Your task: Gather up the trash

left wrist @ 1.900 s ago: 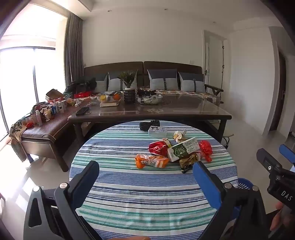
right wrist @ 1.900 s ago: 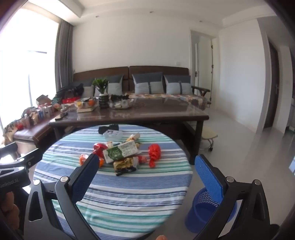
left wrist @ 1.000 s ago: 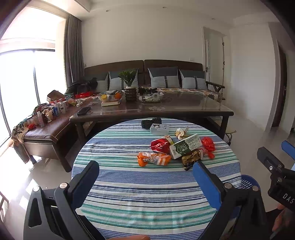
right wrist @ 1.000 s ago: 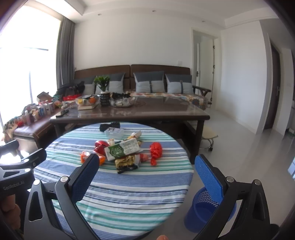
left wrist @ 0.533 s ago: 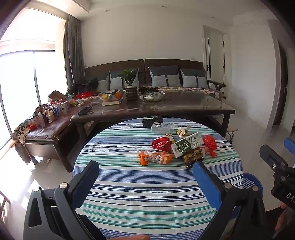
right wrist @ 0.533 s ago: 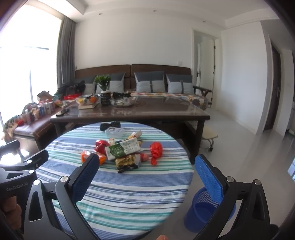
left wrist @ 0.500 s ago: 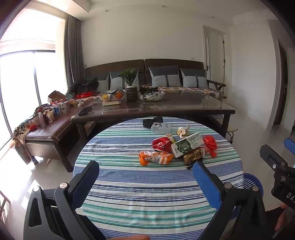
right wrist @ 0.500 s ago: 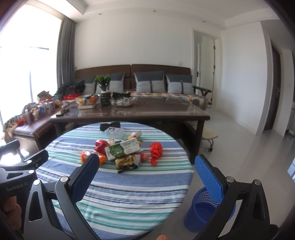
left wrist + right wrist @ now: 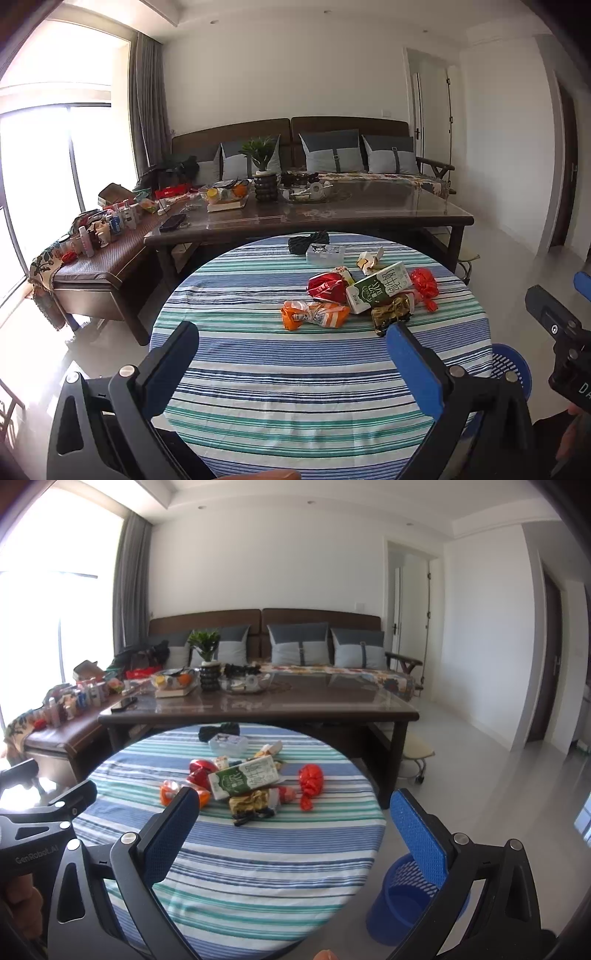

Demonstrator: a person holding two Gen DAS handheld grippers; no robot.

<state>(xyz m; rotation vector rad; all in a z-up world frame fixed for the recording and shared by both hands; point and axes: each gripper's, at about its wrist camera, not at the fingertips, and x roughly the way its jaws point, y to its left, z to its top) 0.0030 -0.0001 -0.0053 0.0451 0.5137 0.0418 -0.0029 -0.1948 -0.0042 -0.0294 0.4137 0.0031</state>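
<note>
Though partly hidden, blue bin (image 9: 511, 365).

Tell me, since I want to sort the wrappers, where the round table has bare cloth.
The striped tablecloth is bare along its near half, between the trash pile and both open grippers, and on its left side. It is crowded right of centre around the green carton, orange wrapper and red bag.
</note>
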